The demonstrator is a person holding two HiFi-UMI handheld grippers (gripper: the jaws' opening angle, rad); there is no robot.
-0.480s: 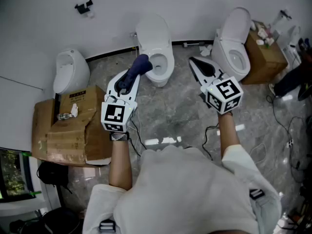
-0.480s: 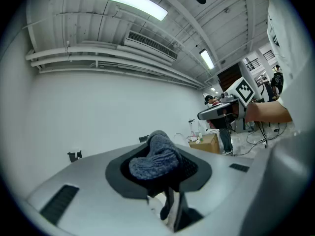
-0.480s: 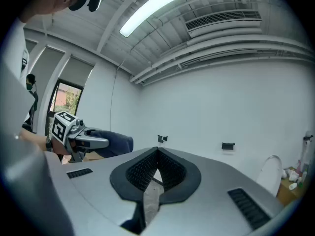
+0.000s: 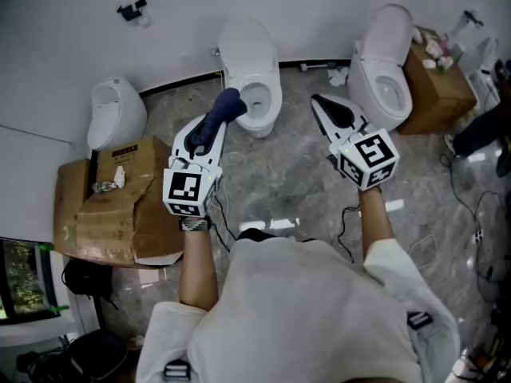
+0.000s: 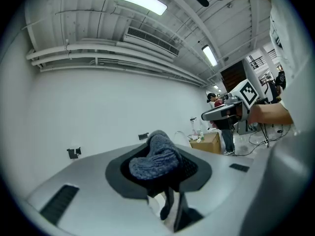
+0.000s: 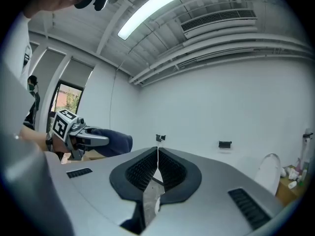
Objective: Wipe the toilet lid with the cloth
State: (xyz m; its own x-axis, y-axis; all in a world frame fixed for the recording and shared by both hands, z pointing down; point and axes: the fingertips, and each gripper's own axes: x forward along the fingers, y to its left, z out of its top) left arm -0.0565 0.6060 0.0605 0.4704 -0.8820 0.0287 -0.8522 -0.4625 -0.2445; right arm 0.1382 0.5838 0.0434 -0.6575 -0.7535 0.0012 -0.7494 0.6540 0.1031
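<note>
My left gripper (image 4: 226, 106) is shut on a dark blue cloth (image 4: 223, 107), held level in front of the middle toilet (image 4: 254, 94), whose lid (image 4: 247, 42) stands raised against the wall. In the left gripper view the bunched cloth (image 5: 155, 157) fills the jaws. My right gripper (image 4: 318, 102) is shut with nothing in it, and hangs level between the middle toilet and a second toilet (image 4: 383, 78) on the right. The right gripper view shows its jaws (image 6: 157, 157) pressed together, with the left gripper and its blue cloth (image 6: 110, 141) off to the left.
A wall urinal (image 4: 114, 114) hangs at the left above flattened cardboard boxes (image 4: 112, 206). A cardboard box (image 4: 435, 90) with bottles stands right of the second toilet. Cables (image 4: 467, 206) trail over the grey stone floor. Another person (image 5: 216, 102) stands far off.
The head view has shifted slightly; both grippers keep almost the same places, the left one still holding the cloth before the middle toilet.
</note>
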